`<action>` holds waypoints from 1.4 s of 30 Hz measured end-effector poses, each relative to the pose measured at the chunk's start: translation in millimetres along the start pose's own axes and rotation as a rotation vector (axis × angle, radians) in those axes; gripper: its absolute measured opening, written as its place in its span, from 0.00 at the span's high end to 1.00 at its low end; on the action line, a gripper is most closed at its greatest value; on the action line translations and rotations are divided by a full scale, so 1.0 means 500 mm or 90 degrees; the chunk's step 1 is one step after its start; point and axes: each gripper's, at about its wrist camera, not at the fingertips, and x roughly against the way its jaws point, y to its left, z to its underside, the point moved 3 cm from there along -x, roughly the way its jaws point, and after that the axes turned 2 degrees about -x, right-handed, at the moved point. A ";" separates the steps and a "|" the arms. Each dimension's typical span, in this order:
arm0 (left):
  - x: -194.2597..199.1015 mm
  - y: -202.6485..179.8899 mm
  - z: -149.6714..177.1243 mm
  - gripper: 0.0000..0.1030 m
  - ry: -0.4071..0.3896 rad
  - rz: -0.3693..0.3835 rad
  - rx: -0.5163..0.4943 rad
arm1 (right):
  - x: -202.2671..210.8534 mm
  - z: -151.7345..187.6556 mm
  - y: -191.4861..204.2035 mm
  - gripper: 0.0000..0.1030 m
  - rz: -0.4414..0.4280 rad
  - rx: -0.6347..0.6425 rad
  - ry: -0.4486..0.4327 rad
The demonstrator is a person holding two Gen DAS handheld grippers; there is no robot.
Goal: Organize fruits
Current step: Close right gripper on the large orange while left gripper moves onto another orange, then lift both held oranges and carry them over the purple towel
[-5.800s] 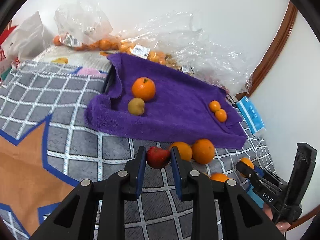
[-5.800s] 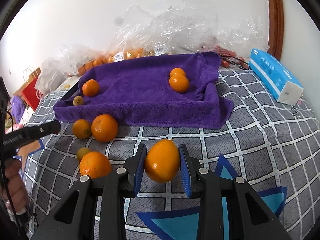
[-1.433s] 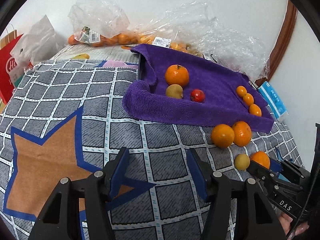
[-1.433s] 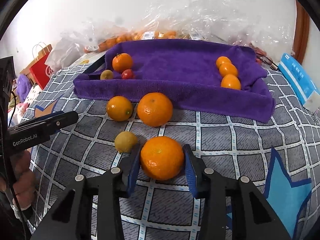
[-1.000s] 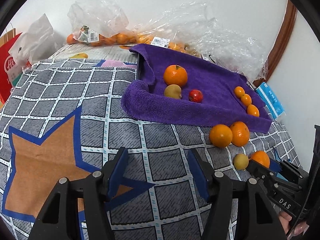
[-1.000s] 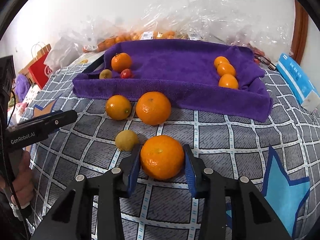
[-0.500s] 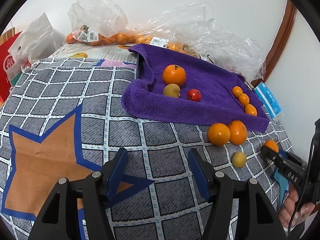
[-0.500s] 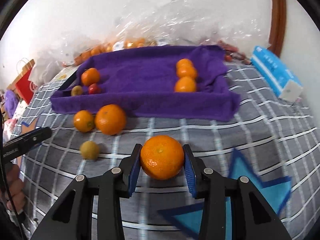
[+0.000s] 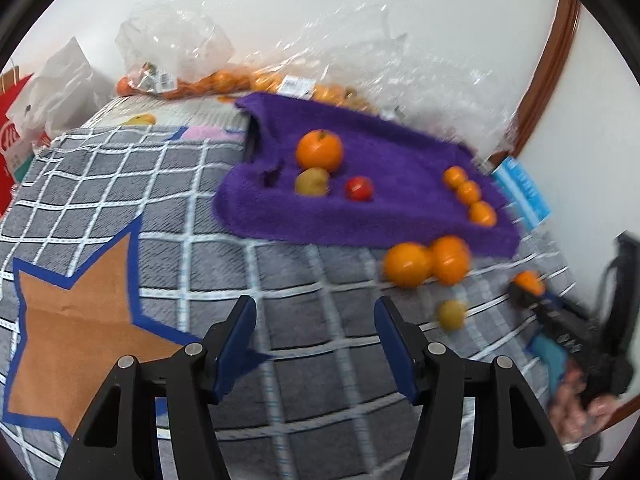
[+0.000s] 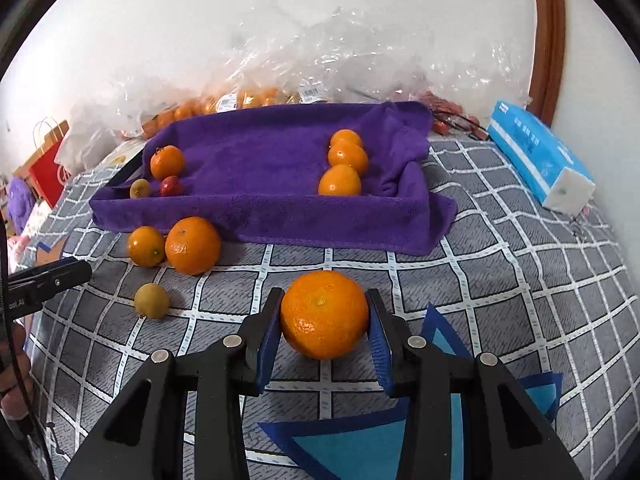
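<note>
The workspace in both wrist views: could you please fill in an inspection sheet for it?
Surface: grey checked blanket with star patterns.
Job's things: purple towel holds six fruits in two groups of three; three loose fruits lie in front of it.
Clutter: plastic bags of fruit, blue tissue pack.
Grippers: right gripper shut on a large orange; left gripper open, empty.
Cables: nothing seen.
Surroundings: white wall, wooden trim.

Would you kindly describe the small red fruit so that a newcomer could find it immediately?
Start at the purple towel spread as a tray on the grey checked blanket. In its near left corner three fruits huddle: an orange, a yellow-green fruit and the small red fruit. It is the only red one on the towel.
</note>
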 end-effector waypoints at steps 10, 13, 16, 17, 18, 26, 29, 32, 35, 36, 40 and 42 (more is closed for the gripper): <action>-0.045 -0.105 -0.029 0.44 0.025 0.020 -0.091 | 0.000 0.000 0.004 0.61 -0.008 -0.001 -0.001; -0.069 -0.112 -0.027 0.45 0.044 0.042 -0.085 | -0.002 0.001 -0.004 0.61 -0.019 -0.014 0.004; -0.082 -0.117 -0.032 0.45 0.044 0.033 -0.091 | -0.002 0.001 -0.003 0.61 -0.019 -0.013 0.003; -0.085 -0.116 -0.036 0.45 0.039 0.029 -0.091 | -0.002 0.001 -0.002 0.61 -0.021 -0.012 0.002; -0.089 -0.116 -0.039 0.45 0.035 0.028 -0.088 | -0.001 0.001 -0.002 0.61 -0.022 -0.011 0.002; -0.114 -0.107 -0.047 0.67 0.052 0.060 -0.056 | -0.004 0.000 0.001 0.61 -0.037 -0.009 0.005; -0.102 -0.094 -0.046 0.67 0.037 0.053 -0.045 | -0.003 0.001 -0.002 0.61 -0.037 -0.013 0.003; -0.090 -0.072 -0.040 0.67 0.032 0.048 -0.031 | -0.003 0.001 -0.004 0.61 -0.035 -0.019 0.002; -0.094 -0.061 -0.038 0.67 0.042 0.053 -0.012 | -0.002 0.001 -0.004 0.61 -0.037 -0.022 0.001; -0.095 -0.059 -0.039 0.67 0.043 0.055 -0.007 | -0.002 0.002 -0.004 0.61 -0.040 -0.022 0.002; -0.101 -0.059 -0.039 0.67 0.037 0.044 -0.004 | -0.007 0.001 0.000 0.61 -0.056 -0.017 0.010; -0.100 -0.062 -0.037 0.67 0.032 0.034 -0.013 | -0.006 0.001 0.001 0.61 -0.051 -0.016 0.008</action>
